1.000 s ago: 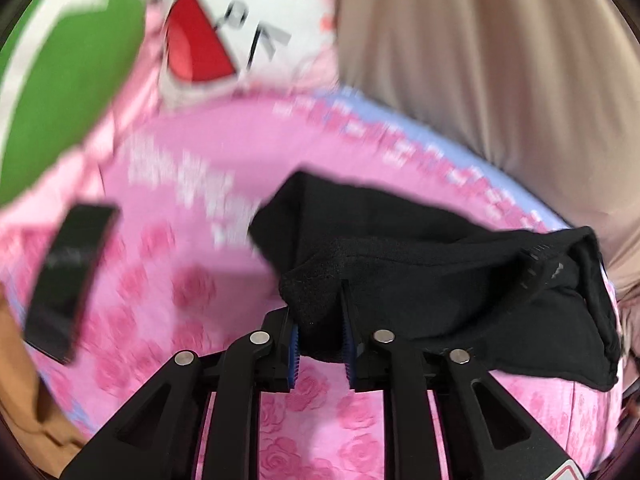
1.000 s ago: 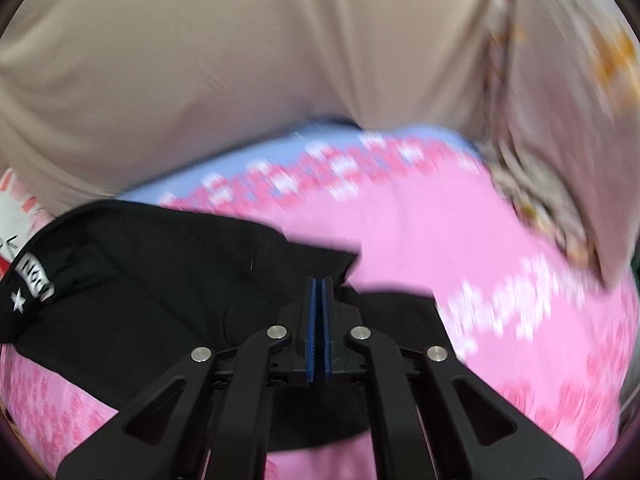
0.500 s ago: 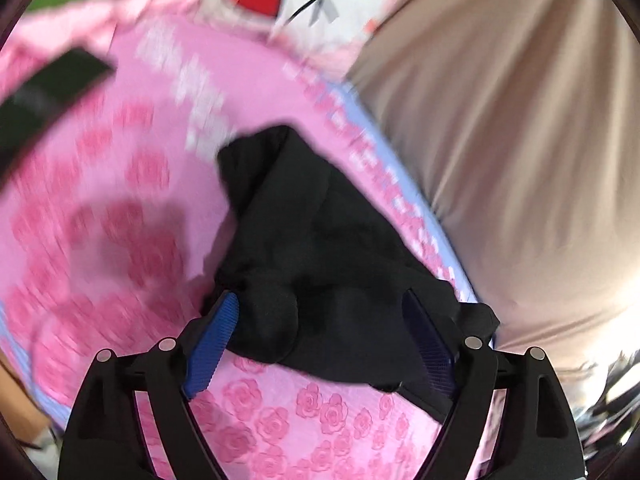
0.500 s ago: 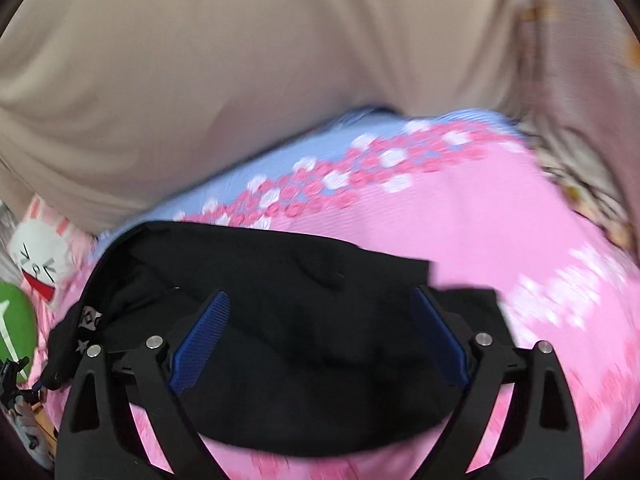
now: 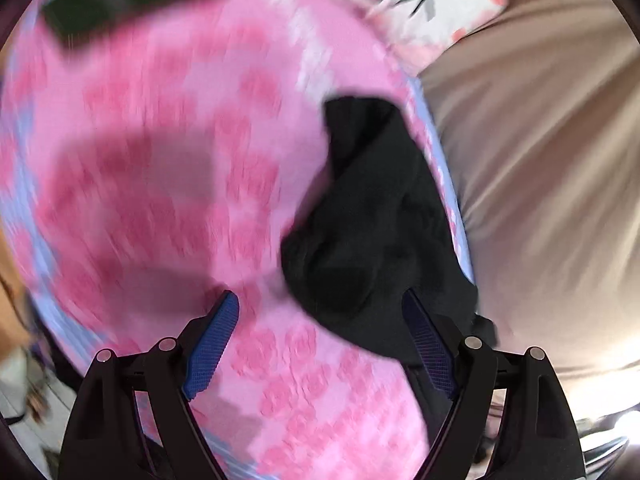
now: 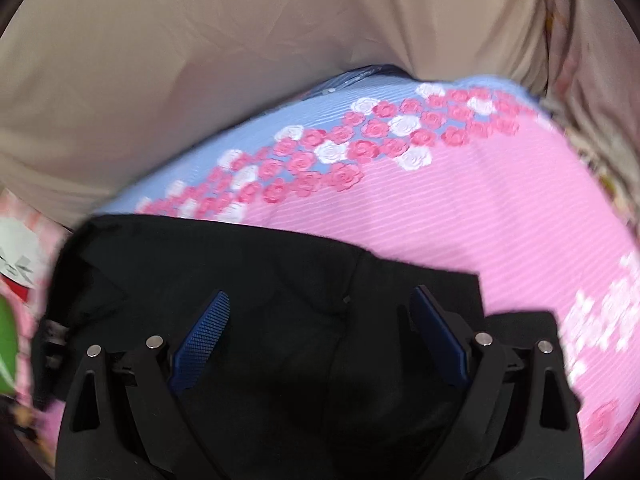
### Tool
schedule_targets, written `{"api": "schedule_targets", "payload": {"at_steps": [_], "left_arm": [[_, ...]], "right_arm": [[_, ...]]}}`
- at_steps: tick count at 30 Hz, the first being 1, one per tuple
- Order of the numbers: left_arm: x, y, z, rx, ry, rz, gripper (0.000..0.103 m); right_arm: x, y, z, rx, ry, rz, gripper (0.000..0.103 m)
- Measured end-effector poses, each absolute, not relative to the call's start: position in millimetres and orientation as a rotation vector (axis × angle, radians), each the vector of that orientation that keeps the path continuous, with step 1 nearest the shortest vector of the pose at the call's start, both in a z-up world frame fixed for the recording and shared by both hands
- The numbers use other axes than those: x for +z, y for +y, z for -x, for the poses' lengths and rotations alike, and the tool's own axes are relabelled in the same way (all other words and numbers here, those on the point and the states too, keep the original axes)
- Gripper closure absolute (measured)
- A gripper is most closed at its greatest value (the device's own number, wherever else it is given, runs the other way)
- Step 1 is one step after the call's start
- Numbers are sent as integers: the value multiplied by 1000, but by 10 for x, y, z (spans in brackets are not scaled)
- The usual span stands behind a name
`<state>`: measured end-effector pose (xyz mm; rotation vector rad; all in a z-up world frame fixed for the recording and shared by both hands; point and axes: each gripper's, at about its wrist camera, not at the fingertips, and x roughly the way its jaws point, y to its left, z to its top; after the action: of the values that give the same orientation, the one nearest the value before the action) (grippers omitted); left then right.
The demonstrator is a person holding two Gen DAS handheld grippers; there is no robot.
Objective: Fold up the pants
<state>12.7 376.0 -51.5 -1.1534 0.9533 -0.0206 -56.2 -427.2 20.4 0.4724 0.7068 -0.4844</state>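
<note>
The black pants point(image 6: 256, 320) lie bunched on the pink rose-print cover point(image 6: 440, 216), filling the lower centre of the right view. Both the right gripper point(image 6: 320, 320) and the left gripper point(image 5: 320, 320) have just sprung apart and pinch nothing. I'd flatten the lumpy fold before regripping an edge.

No readable text, brand, number or sign in either view. Left wrist view, top right of frame: white cushion point(image 5: 436, 8) carries a cartoon face drawing, black strokes and a red mouth shape, no letters. Right wrist view, far left edge: small white patch point(image 6: 54, 334) on the black pants point(image 6: 248, 280), blurred, marks cannot be read. Same cushion at left edge there shows black strokes, not lettering. Heavy motion blur in the left view.
</note>
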Motion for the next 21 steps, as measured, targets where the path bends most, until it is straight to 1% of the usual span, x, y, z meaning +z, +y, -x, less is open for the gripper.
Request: {"api": "schedule_targets", "payload": {"at_steps": [3,5,6,7,8,9,12,14,15,16,17,20,21], "left_arm": [[-496,3690,-233,-62,914,1195,21],[-573,3576,-427,-174,944,1271,21],[-609,3482,-562,-226,977,1285,25],[-622,3416,-657,-271,998,1281,35],[-620,3349,-767,-317,1026,1261,62],[-607,3311,-856,-328,1055,1234,85],[-428,3392,-1059,-299,1046,1187,99],[-246,3447,-1126,-269,1018,1128,100],[-108,3468,-1185,-251,999,1078,100],[-3,3481,-1232,-233,988,1040,101],[103,3492,-1286,-211,980,1003,101],[474,3458,-1477,-173,943,837,101],[529,3434,-1506,-164,938,791,101]], "right_arm": [[285,-4254,501,-446,706,-472,14],[298,-4174,395,-459,733,-377,13],[276,-4112,313,-467,767,-300,13],[240,-4068,255,-469,795,-240,13],[194,-4032,177,-472,825,-176,13],[146,-4023,112,-480,850,-122,13],[-4,-4127,-75,-512,910,-57,14],[-115,-4203,-183,-470,953,-88,49],[-129,-4178,-236,-474,970,-60,76],[-91,-4118,-258,-473,965,-20,99],[2,-4042,-249,-449,943,11,102],[632,-3754,64,-481,727,114,102],[872,-3590,308,-515,623,182,102]]}}
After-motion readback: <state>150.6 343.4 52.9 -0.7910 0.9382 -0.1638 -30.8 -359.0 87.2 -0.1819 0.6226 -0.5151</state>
